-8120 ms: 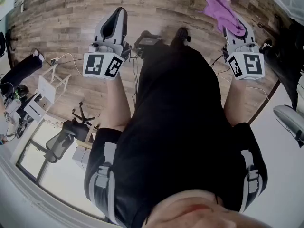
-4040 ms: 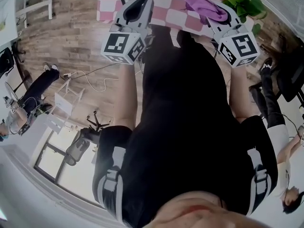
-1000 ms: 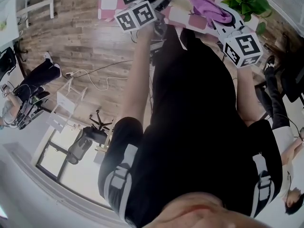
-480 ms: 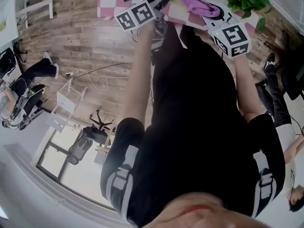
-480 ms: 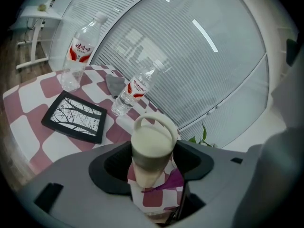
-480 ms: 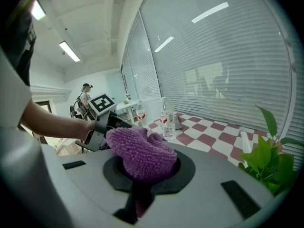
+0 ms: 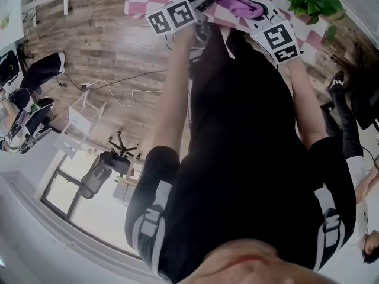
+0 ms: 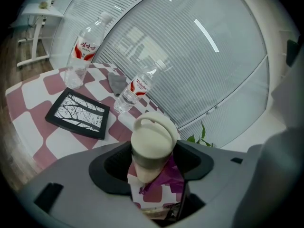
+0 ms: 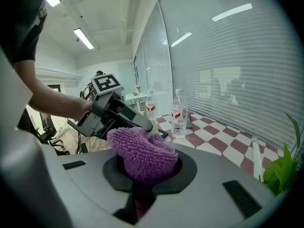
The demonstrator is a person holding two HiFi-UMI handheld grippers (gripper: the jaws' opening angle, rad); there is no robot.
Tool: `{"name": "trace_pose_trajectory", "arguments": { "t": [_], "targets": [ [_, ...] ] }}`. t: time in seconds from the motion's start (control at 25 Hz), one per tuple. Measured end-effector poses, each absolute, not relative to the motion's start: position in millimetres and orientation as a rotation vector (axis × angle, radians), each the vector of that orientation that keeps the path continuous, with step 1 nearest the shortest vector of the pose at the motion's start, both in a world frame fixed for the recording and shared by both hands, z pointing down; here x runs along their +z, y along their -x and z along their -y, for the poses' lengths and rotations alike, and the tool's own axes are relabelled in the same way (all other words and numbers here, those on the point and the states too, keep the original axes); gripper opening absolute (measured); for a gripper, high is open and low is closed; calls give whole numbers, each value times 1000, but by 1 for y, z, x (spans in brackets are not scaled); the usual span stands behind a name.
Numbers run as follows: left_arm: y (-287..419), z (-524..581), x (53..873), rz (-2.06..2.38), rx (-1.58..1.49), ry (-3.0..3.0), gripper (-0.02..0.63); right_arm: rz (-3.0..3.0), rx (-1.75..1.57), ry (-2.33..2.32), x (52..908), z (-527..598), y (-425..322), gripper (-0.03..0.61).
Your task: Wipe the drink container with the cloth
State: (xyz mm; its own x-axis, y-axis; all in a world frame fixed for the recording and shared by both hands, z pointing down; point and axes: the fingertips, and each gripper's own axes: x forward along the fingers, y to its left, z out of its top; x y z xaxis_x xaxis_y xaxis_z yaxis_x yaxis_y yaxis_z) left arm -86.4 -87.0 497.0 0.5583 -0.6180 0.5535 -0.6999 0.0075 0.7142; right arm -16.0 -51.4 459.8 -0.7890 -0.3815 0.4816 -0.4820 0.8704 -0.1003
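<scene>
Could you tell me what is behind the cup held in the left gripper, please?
The purple cloth shows just beyond the cup, over the checked table. The cup covers where they meet, so contact cannot be told.

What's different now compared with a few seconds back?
The person walked up to the table. The left gripper, empty before, took hold of the cup. The right gripper swung the cloth leftward, up beside the cup. The cloth stayed clamped in the right gripper throughout.
</scene>
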Motion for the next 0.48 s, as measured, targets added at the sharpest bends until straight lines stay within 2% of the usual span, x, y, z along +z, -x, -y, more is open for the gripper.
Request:
{"name": "trace_pose_trajectory", "arguments": {
  "t": [0.48],
  "targets": [
    [85,81,499,1108,115,-1687,295,2526,274,-609,493,59,38,110]
  ]
}}
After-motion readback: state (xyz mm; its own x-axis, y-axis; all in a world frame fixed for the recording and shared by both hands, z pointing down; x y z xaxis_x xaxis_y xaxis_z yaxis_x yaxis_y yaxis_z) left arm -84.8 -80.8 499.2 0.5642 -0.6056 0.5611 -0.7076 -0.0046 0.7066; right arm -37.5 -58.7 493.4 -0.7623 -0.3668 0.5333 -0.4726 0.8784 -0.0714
